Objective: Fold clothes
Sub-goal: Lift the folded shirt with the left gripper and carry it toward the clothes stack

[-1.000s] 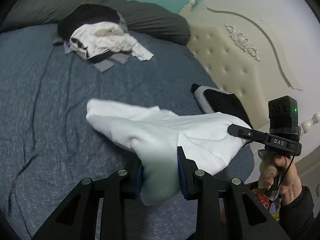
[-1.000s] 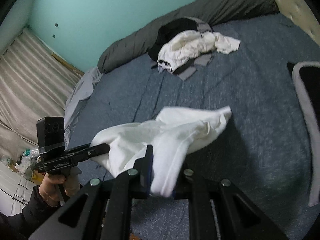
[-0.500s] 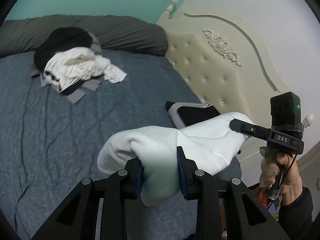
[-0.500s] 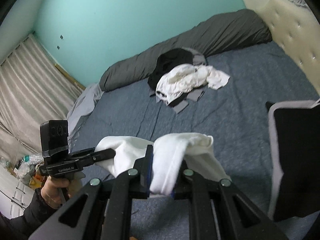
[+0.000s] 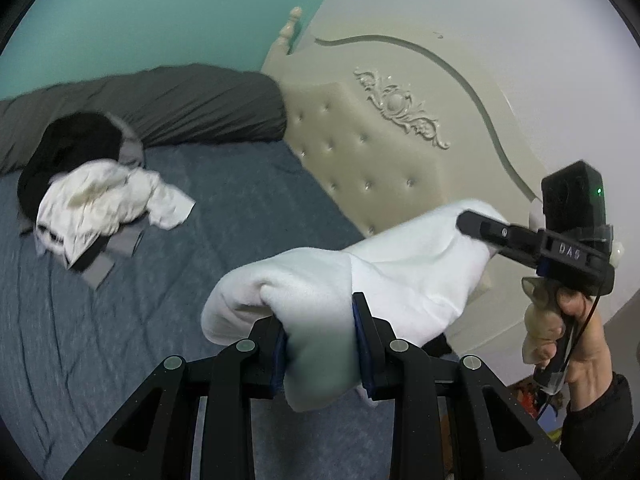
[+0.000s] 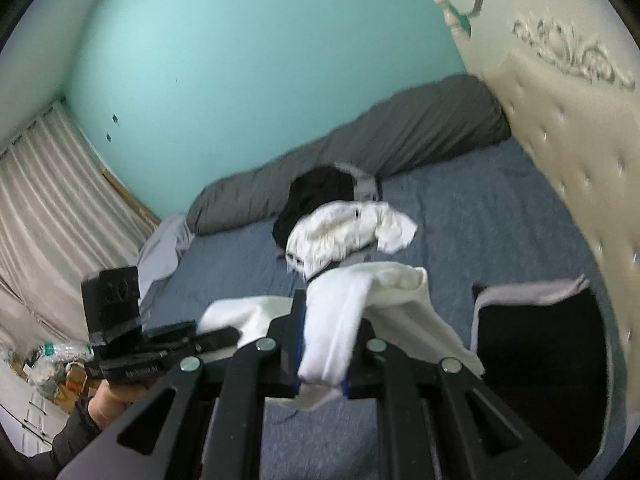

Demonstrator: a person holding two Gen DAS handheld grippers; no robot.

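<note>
A white garment [image 5: 380,272] hangs in the air above the blue bed [image 5: 120,320], held between both grippers. My left gripper [image 5: 320,344] is shut on one bunched end of it. My right gripper [image 6: 324,344] is shut on the other end, where the white garment [image 6: 384,292] drapes over its fingers. Each view shows the other gripper held by a hand in a dark sleeve: the right gripper [image 5: 476,224] at the right, the left gripper [image 6: 224,336] at the lower left. A pile of white, black and grey clothes [image 5: 88,196] lies farther back on the bed.
A folded black and grey garment [image 6: 536,340] lies on the bed near the cream tufted headboard [image 5: 384,152]. A long dark grey bolster [image 5: 160,104] runs along the teal wall. Curtains [image 6: 52,216] and clutter stand beside the bed at the left.
Both grippers have risen with the white garment, lifting it clear off the bed. The views have tipped up, showing more wall and headboard.
</note>
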